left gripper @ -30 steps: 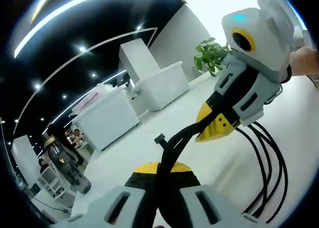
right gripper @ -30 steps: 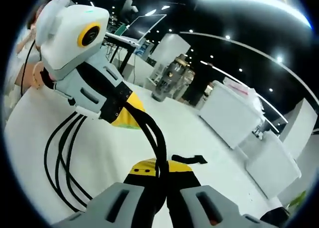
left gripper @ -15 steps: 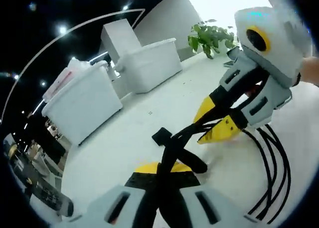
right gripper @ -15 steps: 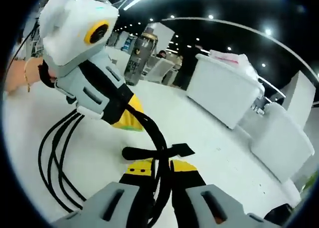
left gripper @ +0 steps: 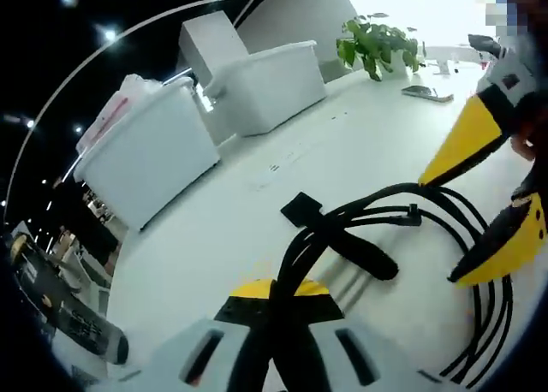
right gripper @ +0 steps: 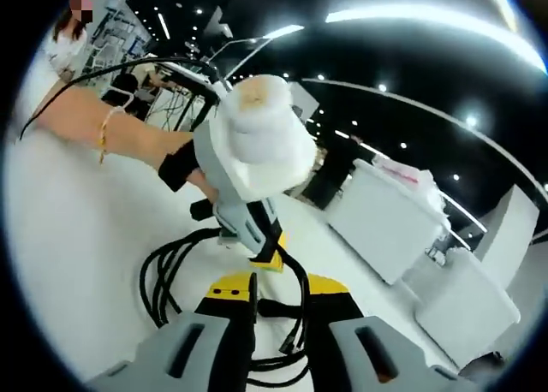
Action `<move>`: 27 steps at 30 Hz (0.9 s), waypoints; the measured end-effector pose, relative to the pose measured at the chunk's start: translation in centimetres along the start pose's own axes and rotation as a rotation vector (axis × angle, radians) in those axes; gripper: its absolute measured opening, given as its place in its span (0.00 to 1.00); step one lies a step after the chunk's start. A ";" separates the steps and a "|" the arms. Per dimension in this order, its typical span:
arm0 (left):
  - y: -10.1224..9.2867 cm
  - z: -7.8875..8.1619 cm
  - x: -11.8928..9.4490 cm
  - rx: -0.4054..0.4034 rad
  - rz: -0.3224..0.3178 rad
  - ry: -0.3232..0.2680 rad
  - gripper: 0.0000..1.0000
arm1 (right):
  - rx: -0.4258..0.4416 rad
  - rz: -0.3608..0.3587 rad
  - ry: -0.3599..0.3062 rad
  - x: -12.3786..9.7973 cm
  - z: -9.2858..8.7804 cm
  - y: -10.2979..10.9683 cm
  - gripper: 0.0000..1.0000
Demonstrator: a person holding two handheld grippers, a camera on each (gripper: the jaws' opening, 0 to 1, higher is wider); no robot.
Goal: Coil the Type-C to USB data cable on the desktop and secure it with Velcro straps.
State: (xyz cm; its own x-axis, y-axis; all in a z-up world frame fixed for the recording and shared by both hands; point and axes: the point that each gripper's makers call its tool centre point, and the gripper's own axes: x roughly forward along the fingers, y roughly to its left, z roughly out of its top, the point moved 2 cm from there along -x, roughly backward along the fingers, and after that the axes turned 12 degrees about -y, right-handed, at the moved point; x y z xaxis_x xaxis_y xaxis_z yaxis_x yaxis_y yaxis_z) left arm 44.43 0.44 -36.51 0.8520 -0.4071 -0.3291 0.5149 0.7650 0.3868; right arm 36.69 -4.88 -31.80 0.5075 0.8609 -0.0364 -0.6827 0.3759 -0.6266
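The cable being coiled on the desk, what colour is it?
Black. The cable shows best in the left gripper view, looped on the white desk.

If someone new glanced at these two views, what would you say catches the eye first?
Most striking is the black cable, looped in several strands on the white desktop, its bundled end running down between the left gripper's jaws. A black Velcro strap crosses that bundle. In the right gripper view, the left gripper's white body looms large above the coil, held by a person's hand, while the right gripper sits at the cable.
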 end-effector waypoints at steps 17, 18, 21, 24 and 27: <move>-1.4 0.9 0.1 0.018 -0.009 -0.007 0.05 | -0.152 -0.025 0.252 1.7 -6.6 -0.2 0.05; -1.5 0.9 0.2 0.018 -0.010 -0.005 0.05 | -0.154 -0.027 0.250 1.7 -6.7 -0.2 0.04; -1.7 0.9 0.3 0.014 -0.014 -0.006 0.05 | -0.201 -0.025 0.252 1.8 -6.7 -0.4 0.02; -1.9 0.9 0.4 0.015 -0.022 -0.004 0.05 | -0.303 -0.014 0.260 1.8 -6.5 -0.6 0.01; -2.0 1.1 0.5 0.012 -0.027 -0.008 0.05 | -0.331 -0.014 0.246 1.6 -5.8 -0.4 0.01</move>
State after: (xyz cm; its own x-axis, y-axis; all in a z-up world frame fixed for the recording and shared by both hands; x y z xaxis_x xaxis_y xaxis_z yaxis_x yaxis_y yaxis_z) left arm 43.89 -1.81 -36.52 0.8386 -0.4316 -0.3323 0.5387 0.7475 0.3886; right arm 40.83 -5.64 -36.16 0.6533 0.7339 -0.1861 -0.4893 0.2217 -0.8435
